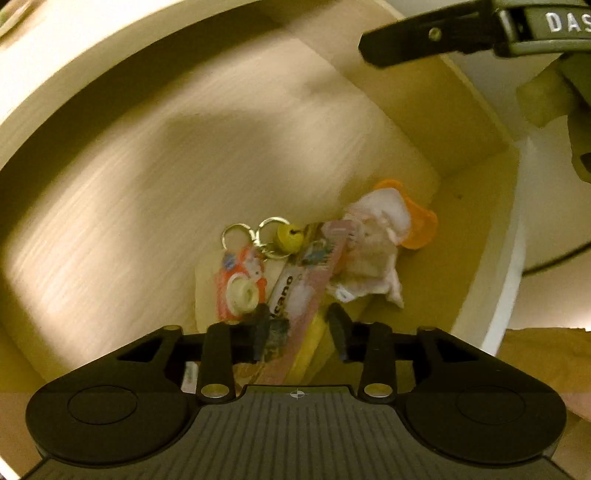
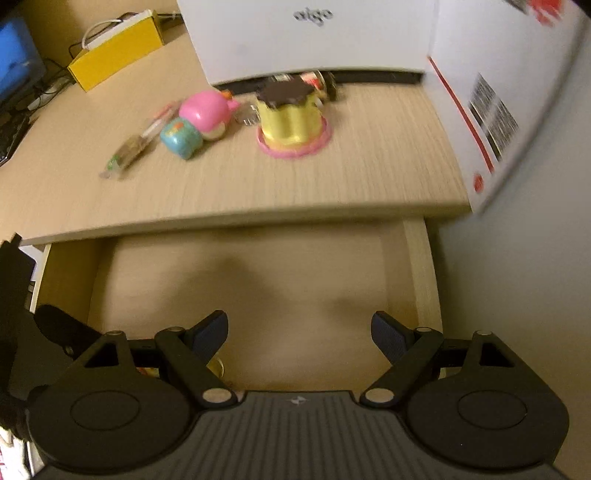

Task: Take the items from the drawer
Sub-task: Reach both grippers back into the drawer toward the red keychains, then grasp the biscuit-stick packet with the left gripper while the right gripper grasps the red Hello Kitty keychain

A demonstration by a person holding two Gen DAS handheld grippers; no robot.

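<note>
In the left wrist view the open drawer (image 1: 476, 236) holds a heap of small items. There is an orange keychain (image 1: 240, 284) with rings and a yellow bell (image 1: 290, 236), a long pink snack packet (image 1: 306, 280), and a white plush toy with orange parts (image 1: 380, 236). My left gripper (image 1: 299, 328) has its fingers drawn in against the sides of the pink packet's near end. My right gripper (image 2: 299, 332) hovers wide open over the bare drawer floor (image 2: 258, 280), holding nothing. Its finger also shows at the top right of the left wrist view (image 1: 424, 33).
On the desk top (image 2: 258, 184) above the drawer lie a yellow pudding toy (image 2: 291, 122), a pink toy (image 2: 207, 114), a teal cube (image 2: 181, 138) and a wrapped packet (image 2: 129, 151). A yellow box (image 2: 114, 48) and white boxes (image 2: 314, 37) stand behind. A wall lies to the right.
</note>
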